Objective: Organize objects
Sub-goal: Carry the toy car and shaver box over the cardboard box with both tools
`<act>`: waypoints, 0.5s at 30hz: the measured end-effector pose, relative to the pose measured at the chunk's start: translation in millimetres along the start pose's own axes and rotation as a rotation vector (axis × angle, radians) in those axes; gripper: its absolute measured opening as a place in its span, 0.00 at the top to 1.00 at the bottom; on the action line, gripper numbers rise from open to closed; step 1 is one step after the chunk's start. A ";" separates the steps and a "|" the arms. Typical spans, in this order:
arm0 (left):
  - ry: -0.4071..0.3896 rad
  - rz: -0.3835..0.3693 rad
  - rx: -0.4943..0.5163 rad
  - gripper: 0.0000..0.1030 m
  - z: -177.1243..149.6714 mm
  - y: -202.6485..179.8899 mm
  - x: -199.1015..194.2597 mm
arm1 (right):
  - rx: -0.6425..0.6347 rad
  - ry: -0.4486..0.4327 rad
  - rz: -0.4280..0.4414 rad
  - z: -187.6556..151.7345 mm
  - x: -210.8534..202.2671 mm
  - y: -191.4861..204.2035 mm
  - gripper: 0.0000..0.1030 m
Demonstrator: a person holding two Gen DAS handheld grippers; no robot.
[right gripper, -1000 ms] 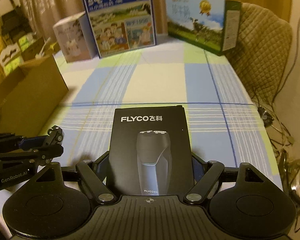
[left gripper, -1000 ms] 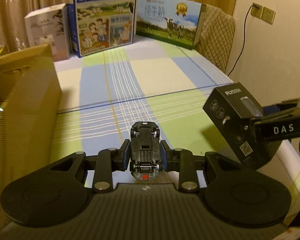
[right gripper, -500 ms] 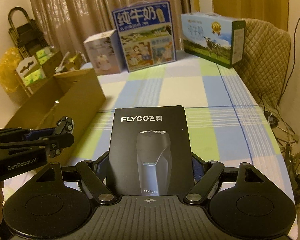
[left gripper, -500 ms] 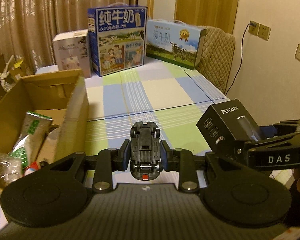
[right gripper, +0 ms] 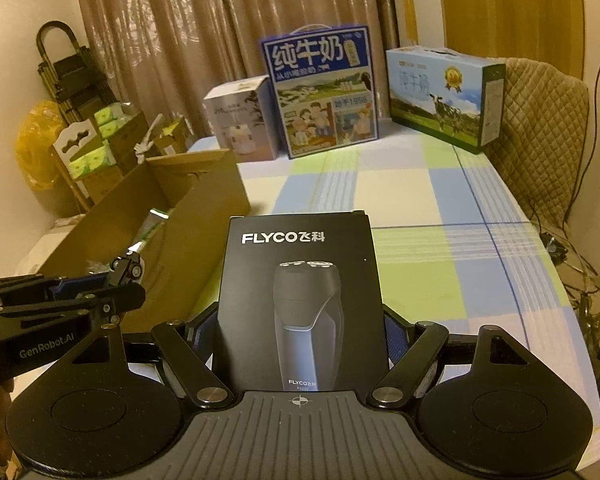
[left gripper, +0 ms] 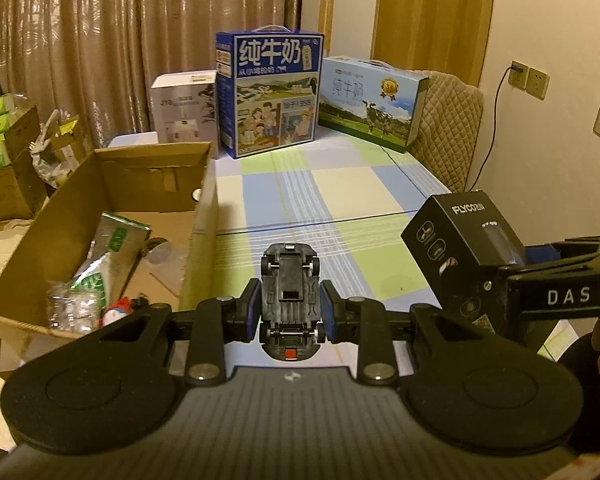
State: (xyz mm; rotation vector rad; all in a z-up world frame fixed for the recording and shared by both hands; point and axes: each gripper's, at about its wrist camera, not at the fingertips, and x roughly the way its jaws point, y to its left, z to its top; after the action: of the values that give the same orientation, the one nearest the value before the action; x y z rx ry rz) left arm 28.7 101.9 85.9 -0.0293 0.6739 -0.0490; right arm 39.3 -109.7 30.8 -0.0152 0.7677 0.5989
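the left gripper (left gripper: 290,312) is clamping a toy car (left gripper: 290,300), underside up, above the table (left gripper: 360,188); only this view is showing the packets lying inside the carton (left gripper: 196,216) to its left. the right gripper (right gripper: 300,344) is gripping a shaver box (right gripper: 300,292) upright, its printed front showing only here, while the milk boxes (right gripper: 324,92) are standing at the far edge.

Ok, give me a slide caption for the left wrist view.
Left gripper holds an upside-down black toy car beside the open brown cardboard box; right gripper carries a black shaver box.
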 end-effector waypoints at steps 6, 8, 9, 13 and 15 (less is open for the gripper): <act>-0.016 0.024 -0.010 0.75 -0.1 15.9 -18.4 | -0.018 -0.011 0.026 4.1 -3.8 22.5 0.26; -0.022 0.034 -0.014 0.75 0.4 22.1 -24.3 | -0.025 -0.014 0.035 6.0 -3.9 30.7 0.27; -0.024 0.038 -0.016 0.75 0.3 24.6 -26.8 | -0.028 -0.015 0.040 6.1 -3.6 34.1 0.27; -0.033 0.052 -0.027 0.75 1.4 38.0 -35.8 | -0.041 -0.019 0.060 9.2 -2.4 48.0 0.26; -0.035 0.059 -0.033 0.75 1.6 45.7 -39.6 | -0.045 -0.019 0.069 10.8 -0.5 54.9 0.27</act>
State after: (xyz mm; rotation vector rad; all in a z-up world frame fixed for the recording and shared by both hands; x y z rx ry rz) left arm 0.5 149.8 109.9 -0.0422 0.6402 0.0199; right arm 17.7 -61.7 49.9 -0.0245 0.7385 0.6815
